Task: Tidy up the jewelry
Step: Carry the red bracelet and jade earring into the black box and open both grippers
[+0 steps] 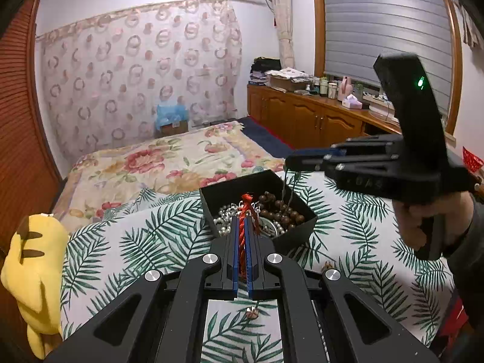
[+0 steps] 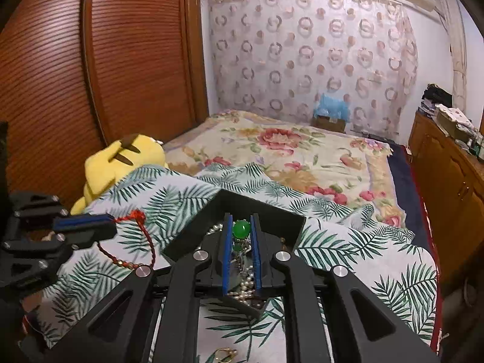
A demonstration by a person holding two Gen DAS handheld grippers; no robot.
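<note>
Palm-print bedspread (image 1: 127, 242) is carrying a black box (image 1: 302, 227) of jewelry at twelve o'clock. Left gripper (image 1: 241, 236) is clenching a red cord (image 1: 242, 233); right gripper (image 2: 241, 236) is clasping a green pendant (image 2: 241, 229) above it. Next, likely lifting both clear without snagging.

You are working under soft, even indoor light; no lamp is showing, and shadows are staying faint on the leaf-print cloth (image 1: 169, 230). The closed window blind (image 1: 384, 24) is giving off only a dull grey sheen. Strong fisheye bending is curving the wooden wardrobe door (image 2: 60, 60), and black vignetting is eating the corners. Motion blur is smearing the right gripper (image 1: 290, 161) in your left view, where a green indicator light (image 1: 420, 82) is flaring slightly. Fine detail is looking soft and grainy.
</note>
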